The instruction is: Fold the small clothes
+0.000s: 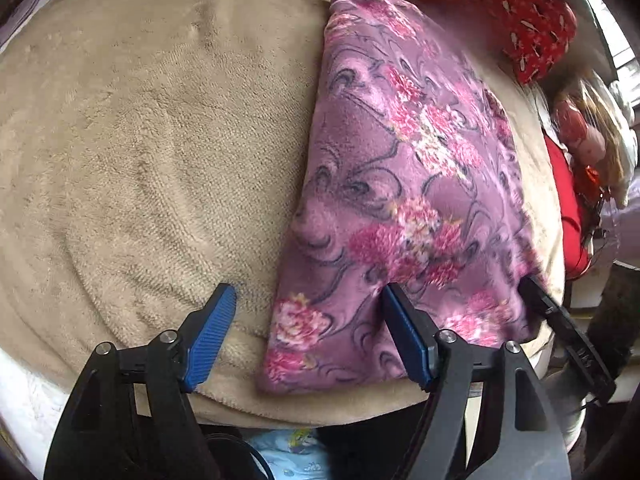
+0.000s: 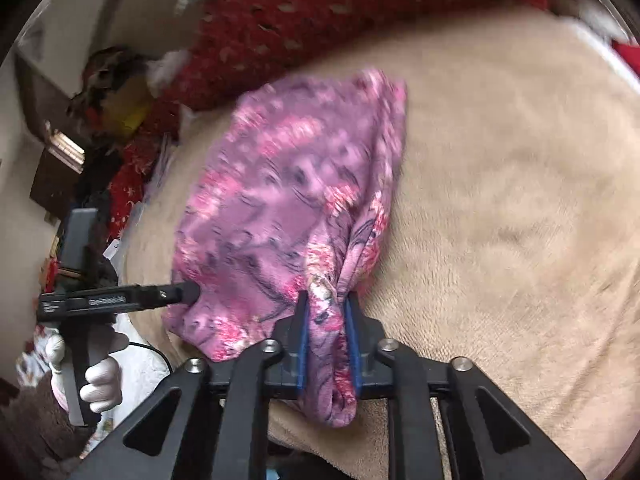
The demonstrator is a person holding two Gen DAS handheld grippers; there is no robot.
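Note:
A purple fleece garment with pink flowers [image 1: 400,184] lies on a beige plush blanket [image 1: 140,140]. My left gripper [image 1: 308,300] is open, its jaws wide apart over the garment's near left edge, one blue pad on the blanket, the other on the cloth. My right gripper [image 2: 326,308] is shut on a bunched near corner of the garment [image 2: 288,184] and lifts it a little. In the left wrist view the right gripper's black finger [image 1: 560,320] shows at the garment's right corner. In the right wrist view the left gripper [image 2: 120,300] touches the garment's left edge.
A red patterned pillow [image 1: 520,8] lies at the far edge of the blanket. A doll with brown hair [image 1: 584,136] lies beside it. The blanket's near edge [image 1: 320,408] drops off just in front of the grippers. A gloved hand [image 2: 100,380] holds the left gripper.

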